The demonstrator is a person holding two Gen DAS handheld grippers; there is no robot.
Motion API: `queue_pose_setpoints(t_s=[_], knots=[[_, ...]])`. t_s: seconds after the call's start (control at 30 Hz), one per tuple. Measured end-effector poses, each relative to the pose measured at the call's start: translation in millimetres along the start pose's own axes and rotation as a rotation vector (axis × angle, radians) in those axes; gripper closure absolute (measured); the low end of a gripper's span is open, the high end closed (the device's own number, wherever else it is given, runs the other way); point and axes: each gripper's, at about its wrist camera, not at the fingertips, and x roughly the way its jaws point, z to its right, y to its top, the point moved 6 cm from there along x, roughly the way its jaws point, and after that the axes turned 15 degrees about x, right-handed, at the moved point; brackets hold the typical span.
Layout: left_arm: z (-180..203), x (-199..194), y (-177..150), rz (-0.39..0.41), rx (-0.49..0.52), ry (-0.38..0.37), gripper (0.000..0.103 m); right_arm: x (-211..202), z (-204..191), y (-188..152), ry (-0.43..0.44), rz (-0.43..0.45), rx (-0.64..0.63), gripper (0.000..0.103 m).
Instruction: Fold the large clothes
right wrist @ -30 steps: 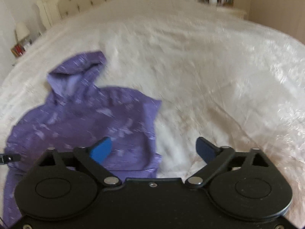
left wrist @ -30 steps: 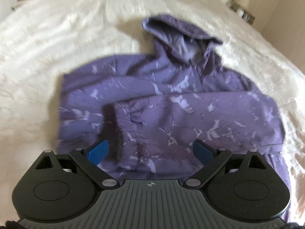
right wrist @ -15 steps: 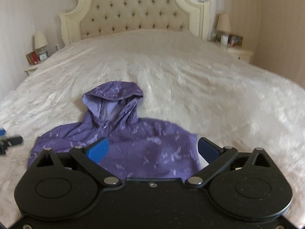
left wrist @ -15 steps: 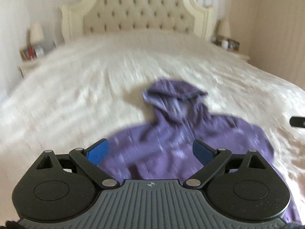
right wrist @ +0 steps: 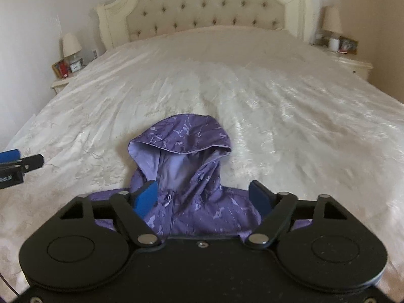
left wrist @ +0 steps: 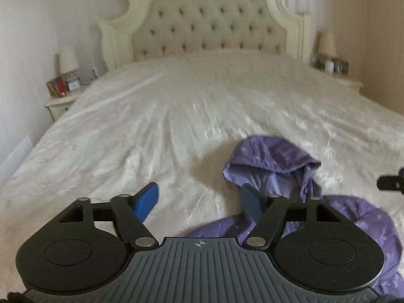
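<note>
Much of the purple hoodie (right wrist: 192, 176) was hidden: in the right wrist view its lower body vanished behind the black gripper housing at the bottom of the frame, and in the left wrist view only the hood and one shoulder showed at lower right, the rest cut off. The left view was blurred, so the small items on the nightstand (left wrist: 61, 99) at middle left could not be made out.

Both grippers tilted downward over the bed (right wrist: 277, 96). The left gripper (left wrist: 199, 202) hung released above bare cover, its jaws having just been closing with nothing between them. The right gripper (right wrist: 203, 198) was likewise unclenched over the hoodie's chest, jaws just narrowed, nothing pinched between the pads.

The hoodie lay flat in the lower centre of the right view, its long axis running up the frame, with the hood toward the tufted headboard (right wrist: 202, 5).
</note>
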Motion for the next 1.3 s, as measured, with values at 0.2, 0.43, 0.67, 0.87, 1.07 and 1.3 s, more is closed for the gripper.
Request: queue_pose_setpoints(t_s=[0.2, 0.43, 0.67, 0.87, 1.07, 1.3], knots=[[19.3, 67.2, -2.3, -0.073, 0.045, -0.024, 0.042, 74.3, 15.9, 11.2, 0.014, -0.108, -0.002, 0.050], [34.2, 147.8, 4.5, -0.126, 0.154, -0.027, 0.042, 156.3, 36.0, 22.1, -0.043, -0.148, -0.052, 0.047], [43.8, 204.7, 15.1, -0.129, 0.217, -0.033, 0.042, 203.9, 37.3, 29.0, -0.039, -0.155, -0.119, 0.045], [48.7, 227.1, 26.7, -0.104, 0.248, -0.050, 0.042, 211.9, 27.2, 36.6, 0.010, -0.141, -0.133, 0.041], [32.0, 244.2, 43.8, -0.092, 0.163, 0.035, 0.042, 230.7, 19.0, 52.2, -0.006, -0.128, -0.177, 0.041], [3.2, 205.6, 36.9, -0.041, -0.001, 0.093, 0.040, 218.9, 1.4, 111.1, 0.102, 0.040, -0.136, 0.042]])
